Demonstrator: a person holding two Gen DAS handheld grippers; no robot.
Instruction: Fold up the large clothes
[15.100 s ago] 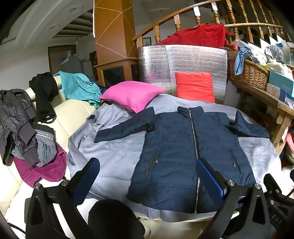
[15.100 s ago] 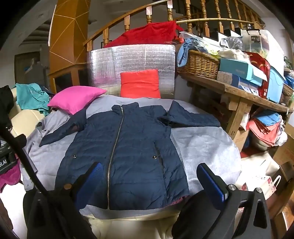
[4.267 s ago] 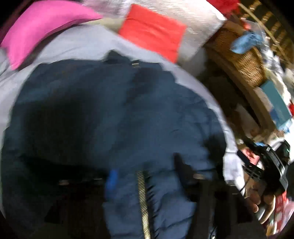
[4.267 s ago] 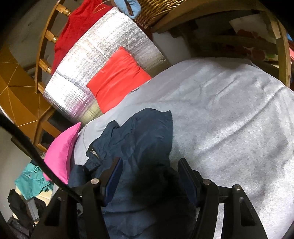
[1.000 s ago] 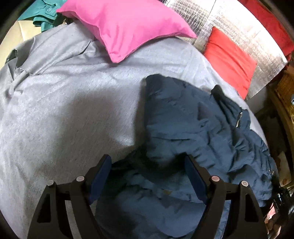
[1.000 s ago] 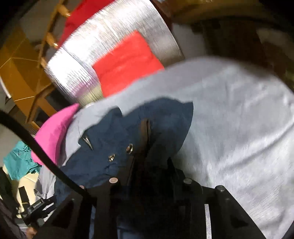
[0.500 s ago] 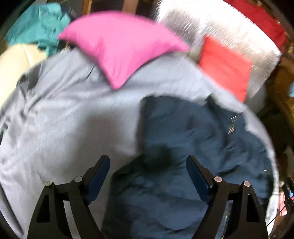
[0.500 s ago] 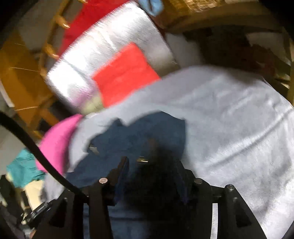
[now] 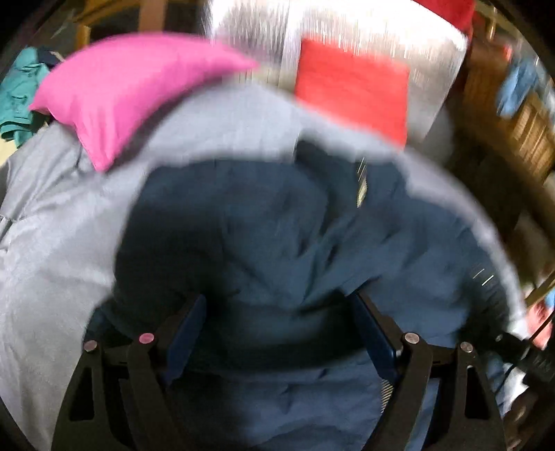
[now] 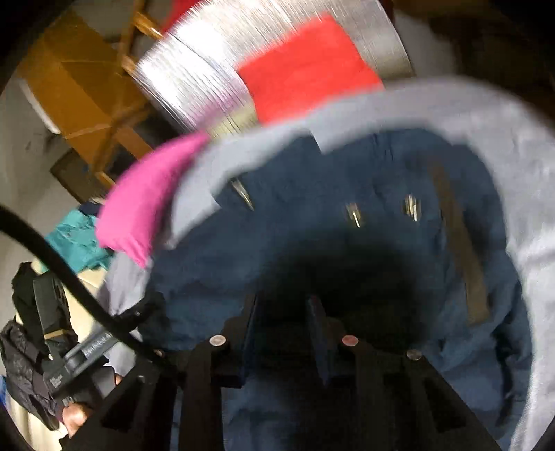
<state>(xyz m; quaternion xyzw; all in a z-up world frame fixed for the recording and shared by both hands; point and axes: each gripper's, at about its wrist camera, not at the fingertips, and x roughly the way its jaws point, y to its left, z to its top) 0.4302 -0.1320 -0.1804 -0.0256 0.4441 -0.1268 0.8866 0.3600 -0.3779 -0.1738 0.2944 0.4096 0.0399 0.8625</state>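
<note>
A navy puffer jacket [image 9: 277, 225] lies bunched on the grey cover [image 9: 52, 260], its zipper running toward the collar at the far side. My left gripper [image 9: 279, 298] hovers open just above the jacket's near part, with cloth under its wide gap and not pinched. In the right wrist view the jacket [image 10: 347, 243] shows snaps and a pocket flap. My right gripper [image 10: 282, 300] sits low over a dark shadowed fold, its jaws narrow and closing. Blur and shadow hide whether cloth lies between its pads.
A pink pillow [image 9: 131, 86] and a red cushion [image 9: 350, 90] rest at the cover's far edge against a silver foil panel [image 9: 347, 27]. Teal clothes [image 9: 17, 86] lie far left. A wicker basket [image 9: 530, 132] stands right. A hand holding the other gripper's body [image 10: 69, 350] shows at lower left.
Both views have swung across the jacket and are blurred by motion. The left gripper now sits over the jacket's middle. The right gripper's jaws widened briefly, then narrowed.
</note>
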